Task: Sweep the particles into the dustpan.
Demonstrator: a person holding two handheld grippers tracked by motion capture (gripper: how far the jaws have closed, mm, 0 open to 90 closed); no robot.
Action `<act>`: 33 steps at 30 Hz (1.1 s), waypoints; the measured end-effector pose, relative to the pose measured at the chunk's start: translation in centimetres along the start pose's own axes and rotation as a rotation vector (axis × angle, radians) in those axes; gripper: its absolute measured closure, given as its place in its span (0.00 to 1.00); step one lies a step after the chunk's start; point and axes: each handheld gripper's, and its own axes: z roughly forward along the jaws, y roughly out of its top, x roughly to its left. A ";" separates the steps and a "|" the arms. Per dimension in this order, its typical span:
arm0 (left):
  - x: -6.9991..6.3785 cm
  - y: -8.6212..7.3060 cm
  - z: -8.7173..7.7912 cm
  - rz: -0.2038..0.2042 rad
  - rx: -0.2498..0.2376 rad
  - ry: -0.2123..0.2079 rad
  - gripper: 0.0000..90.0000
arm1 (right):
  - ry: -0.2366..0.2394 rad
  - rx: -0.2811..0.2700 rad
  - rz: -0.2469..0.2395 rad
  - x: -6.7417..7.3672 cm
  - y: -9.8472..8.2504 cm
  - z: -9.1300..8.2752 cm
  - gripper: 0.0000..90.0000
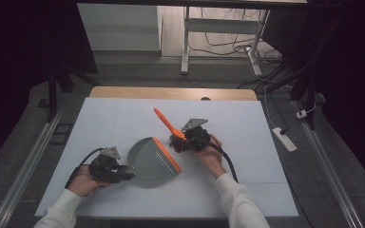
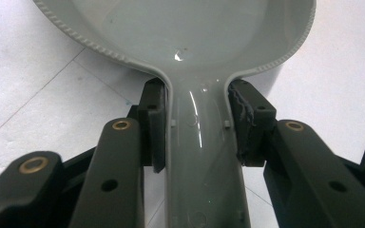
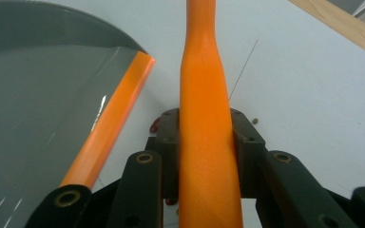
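Observation:
A grey dustpan (image 1: pixel 148 161) with an orange front lip (image 1: pixel 167 155) lies on the white table cover (image 1: pixel 123 118), its mouth facing right. My left gripper (image 1: pixel 125 174) is shut on the dustpan's handle (image 2: pixel 199 161), which passes between the pads (image 2: pixel 154 126). My right gripper (image 1: pixel 177 142) is shut on a long orange brush handle (image 1: pixel 164 121), which slants up and to the left over the table. In the right gripper view that handle (image 3: pixel 204 95) runs straight up between the fingers (image 3: pixel 168 137), and the dustpan (image 3: pixel 33 109) with its orange lip (image 3: pixel 109 123) lies just to the left.
A strip of wooden tabletop (image 1: pixel 171 92) shows beyond the white cover. A small dark speck (image 3: pixel 255 121) lies on the cover near my right gripper. On the floor to the right is a white power strip (image 1: pixel 285 138). Desk legs and cables stand behind the table.

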 end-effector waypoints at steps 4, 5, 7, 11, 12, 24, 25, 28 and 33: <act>0.0 0.0 0.1 0.002 0.000 -0.003 0.69 | 0.021 -0.001 -0.007 0.4 0.1 0.1 0.78; 0.0 0.0 0.1 0.002 0.001 -0.002 0.69 | 0.022 0.000 -0.010 0.5 0.2 0.1 0.78; 0.0 0.0 0.1 0.003 0.002 -0.003 0.69 | 0.026 0.002 -0.018 0.7 0.3 0.2 0.78; 0.0 0.1 0.3 -0.001 -0.001 -0.004 0.69 | 0.032 0.001 -0.025 0.9 0.3 0.3 0.78; 0.0 0.1 0.3 -0.001 0.000 -0.006 0.69 | 0.033 0.001 -0.026 0.9 0.4 0.3 0.78; 0.0 0.1 0.4 0.002 0.005 -0.005 0.69 | 0.077 -0.005 -0.046 2.2 0.8 0.7 0.78; 0.0 0.1 0.4 0.002 0.005 -0.005 0.69 | 0.079 -0.005 -0.049 2.4 0.9 0.7 0.78; 0.0 0.0 0.4 0.001 0.005 -0.004 0.69 | 0.090 -0.010 -0.059 2.9 1.1 0.8 0.78; 0.0 0.0 0.4 0.002 0.005 -0.004 0.69 | 0.121 -0.024 -0.069 3.8 1.5 0.7 0.78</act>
